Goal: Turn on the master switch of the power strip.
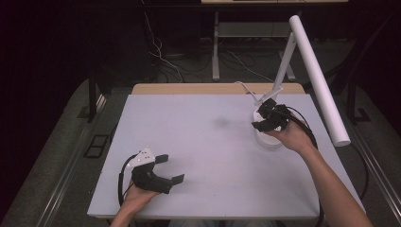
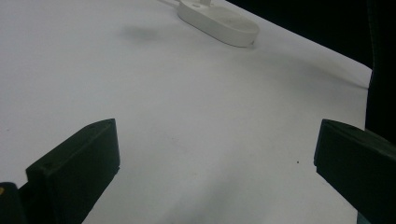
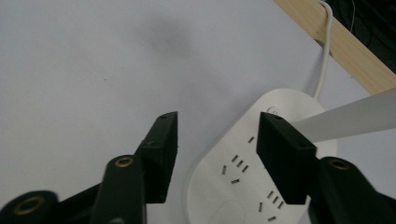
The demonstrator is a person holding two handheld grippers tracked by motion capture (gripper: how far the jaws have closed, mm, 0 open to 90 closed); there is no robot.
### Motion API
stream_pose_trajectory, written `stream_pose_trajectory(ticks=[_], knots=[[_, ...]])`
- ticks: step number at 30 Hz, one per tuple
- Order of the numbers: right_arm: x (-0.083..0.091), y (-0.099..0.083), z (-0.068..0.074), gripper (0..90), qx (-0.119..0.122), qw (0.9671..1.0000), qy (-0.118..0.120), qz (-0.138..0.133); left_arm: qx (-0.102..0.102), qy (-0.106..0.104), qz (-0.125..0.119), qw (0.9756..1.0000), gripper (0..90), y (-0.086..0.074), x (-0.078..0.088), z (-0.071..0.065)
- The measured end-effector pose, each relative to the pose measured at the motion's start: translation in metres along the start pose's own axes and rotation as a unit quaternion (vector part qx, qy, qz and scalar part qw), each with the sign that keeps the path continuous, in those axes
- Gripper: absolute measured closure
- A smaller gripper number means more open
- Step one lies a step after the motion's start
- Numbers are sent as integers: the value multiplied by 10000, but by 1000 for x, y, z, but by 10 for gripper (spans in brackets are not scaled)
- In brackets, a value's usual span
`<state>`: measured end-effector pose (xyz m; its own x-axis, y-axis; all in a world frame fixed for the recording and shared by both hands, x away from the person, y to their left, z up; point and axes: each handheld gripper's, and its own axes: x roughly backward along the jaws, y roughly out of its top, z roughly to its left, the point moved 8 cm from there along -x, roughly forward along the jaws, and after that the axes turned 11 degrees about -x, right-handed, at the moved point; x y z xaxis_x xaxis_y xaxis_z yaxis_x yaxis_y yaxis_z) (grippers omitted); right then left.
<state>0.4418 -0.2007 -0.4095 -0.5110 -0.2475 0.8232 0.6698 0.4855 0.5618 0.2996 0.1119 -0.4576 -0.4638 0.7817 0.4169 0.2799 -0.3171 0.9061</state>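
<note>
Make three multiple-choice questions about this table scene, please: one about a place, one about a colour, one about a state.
1. Where is the lamp base?
A. near the table's left front corner
B. on the table's right side, under the right tongs
C. on the floor

2. What colour is the lamp's long bar?
A. white
B. red
C. green

3. How are the left tongs?
A. shut on the cable
B. shut on the lamp
C. open, holding nothing

Answers: 1 B, the high view shows the base below the right tongs. 2 A, the bar looks white. 3 C, the left gripper view shows bare table between wide jaws.
</note>
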Motion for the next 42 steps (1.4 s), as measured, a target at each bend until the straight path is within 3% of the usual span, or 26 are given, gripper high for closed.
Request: stream_pose_trajectory(ticks=[11, 21, 42], knots=[[-11, 12, -9, 764, 245, 9987, -436, 129, 10, 1, 7, 10000, 0, 0, 0, 1], [-27, 19, -19, 892, 358, 9971, -611, 271, -7, -13, 8, 10000, 0, -1, 0, 1], [-57, 21, -39, 895, 131, 9965, -746, 341, -37, -14, 37, 10000, 0, -1, 0, 1]])
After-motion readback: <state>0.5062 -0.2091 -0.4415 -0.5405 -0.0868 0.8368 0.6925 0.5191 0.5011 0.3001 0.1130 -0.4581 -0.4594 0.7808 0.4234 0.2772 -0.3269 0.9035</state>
